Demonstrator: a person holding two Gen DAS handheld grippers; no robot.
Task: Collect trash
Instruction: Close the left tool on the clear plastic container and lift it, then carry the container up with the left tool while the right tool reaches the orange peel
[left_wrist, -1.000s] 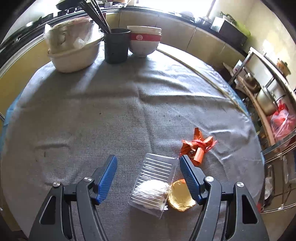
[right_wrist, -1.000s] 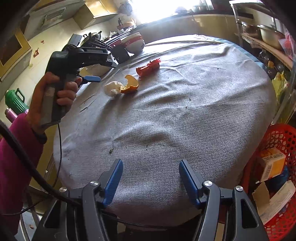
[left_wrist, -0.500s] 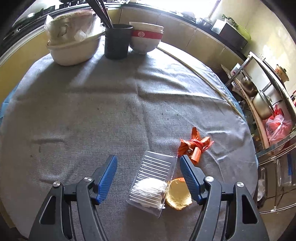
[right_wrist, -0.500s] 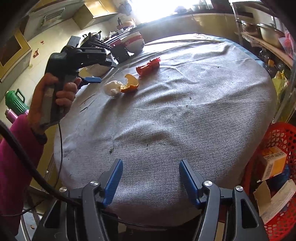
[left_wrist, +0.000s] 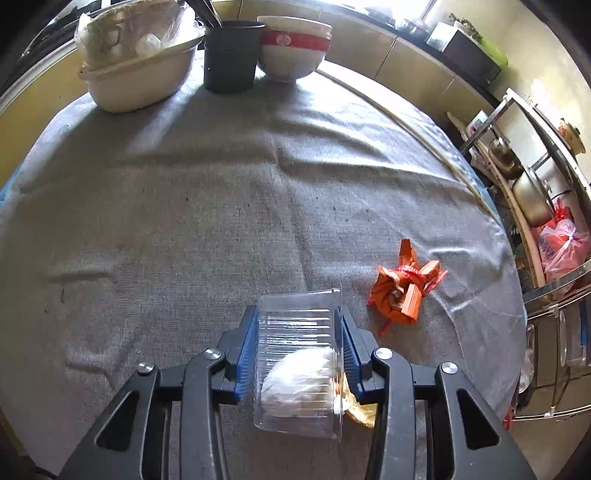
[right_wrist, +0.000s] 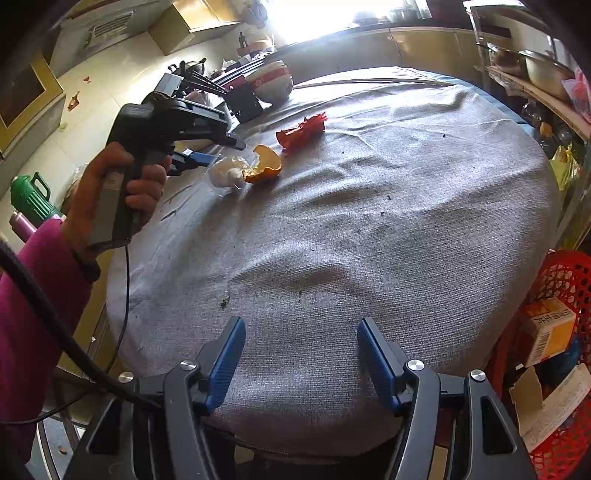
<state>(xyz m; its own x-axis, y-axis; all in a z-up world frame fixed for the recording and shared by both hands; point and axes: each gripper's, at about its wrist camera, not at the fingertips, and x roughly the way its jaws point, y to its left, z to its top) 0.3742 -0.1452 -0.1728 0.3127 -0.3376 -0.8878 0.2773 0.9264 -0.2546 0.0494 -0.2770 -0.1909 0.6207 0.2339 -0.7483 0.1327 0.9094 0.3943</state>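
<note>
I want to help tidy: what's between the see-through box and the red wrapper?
Only bare grey cloth lies between the box and the red wrapper, as the left wrist view shows.

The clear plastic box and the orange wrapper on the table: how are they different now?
The clear plastic box is see-through, ribbed and rigid; the orange wrapper is opaque and crumpled. The box holds white tissue and sits clamped in the left gripper, whose jaws have just been closing; the wrapper lies free. Both are trash on the grey tablecloth.

Sunlit window (right_wrist: 332, 14), beige cabinets (left_wrist: 406, 62), metal shelving (left_wrist: 546, 184)
</note>
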